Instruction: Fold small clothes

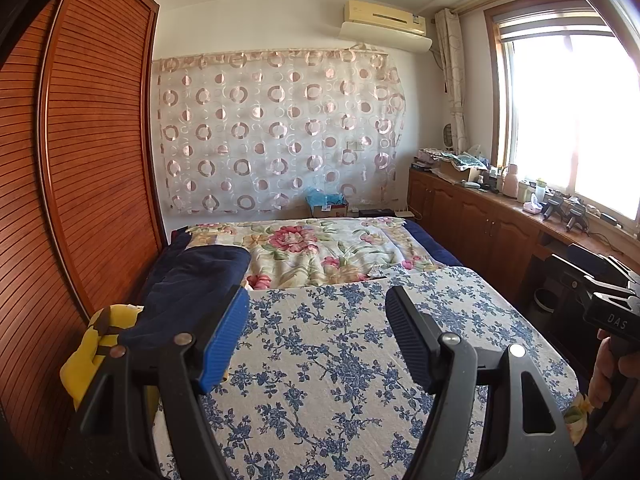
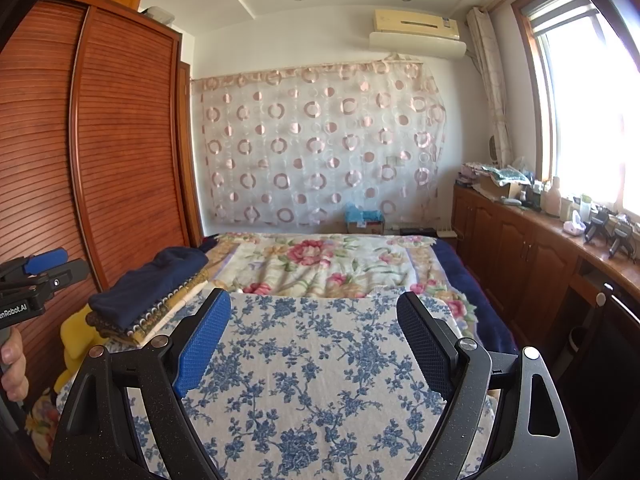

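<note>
Matt floral cloth (image 2: pixel 320 380); glossy slatted wood wardrobe (image 2: pixel 128 152).

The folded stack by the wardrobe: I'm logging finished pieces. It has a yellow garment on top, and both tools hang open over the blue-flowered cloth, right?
Not quite. The top piece of the folded stack is dark navy, not yellow, as the right wrist view shows. The rest holds: left tool and right tool hang open over the blue-flowered cloth.

"DAS" on right gripper (image 1: pixel 618 318); "enRobot.AI" (start cut off) on left gripper (image 2: pixel 24 308).

Slatted wardrobe (image 1: pixel 80 152), circle curtain (image 2: pixel 316 148), AC unit (image 1: pixel 384 18), window (image 1: pixel 572 112), cabinets w/ clutter (image 2: pixel 520 248).
</note>
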The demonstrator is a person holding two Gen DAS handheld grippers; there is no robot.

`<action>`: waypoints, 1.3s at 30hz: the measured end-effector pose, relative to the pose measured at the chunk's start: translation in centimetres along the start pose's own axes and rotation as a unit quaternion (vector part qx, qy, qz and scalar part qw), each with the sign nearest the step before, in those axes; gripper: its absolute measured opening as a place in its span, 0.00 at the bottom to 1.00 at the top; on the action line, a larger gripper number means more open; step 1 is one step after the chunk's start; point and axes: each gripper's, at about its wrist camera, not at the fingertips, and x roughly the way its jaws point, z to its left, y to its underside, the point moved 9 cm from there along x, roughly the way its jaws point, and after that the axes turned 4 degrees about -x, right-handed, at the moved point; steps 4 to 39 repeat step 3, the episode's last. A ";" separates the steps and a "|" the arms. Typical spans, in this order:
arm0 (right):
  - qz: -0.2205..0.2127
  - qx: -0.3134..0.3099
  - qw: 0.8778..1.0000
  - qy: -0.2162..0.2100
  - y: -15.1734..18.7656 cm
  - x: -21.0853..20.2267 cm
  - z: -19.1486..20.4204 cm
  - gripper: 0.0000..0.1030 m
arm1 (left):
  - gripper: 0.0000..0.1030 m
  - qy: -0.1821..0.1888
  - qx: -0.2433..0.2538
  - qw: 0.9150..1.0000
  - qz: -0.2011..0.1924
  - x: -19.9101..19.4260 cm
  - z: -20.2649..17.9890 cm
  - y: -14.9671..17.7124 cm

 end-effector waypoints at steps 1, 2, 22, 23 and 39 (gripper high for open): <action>0.000 0.001 1.000 0.000 0.0 0.0 0.0 0.84 | 0.69 0.000 0.000 1.000 0.000 0.0 -0.1 0.0; 0.000 0.001 1.000 0.000 0.0 0.0 0.0 0.84 | 0.69 0.000 -0.001 1.000 0.000 0.0 -0.1 0.0; 0.000 0.001 1.000 0.000 0.0 0.0 0.0 0.84 | 0.69 0.001 -0.001 1.000 0.000 0.0 0.0 0.0; 0.000 0.001 1.000 0.000 0.0 0.0 0.0 0.84 | 0.69 0.001 -0.001 1.000 0.000 0.0 0.0 0.0; 0.000 0.001 1.000 0.000 0.0 0.0 0.0 0.84 | 0.69 0.001 -0.001 1.000 0.000 0.0 0.0 0.0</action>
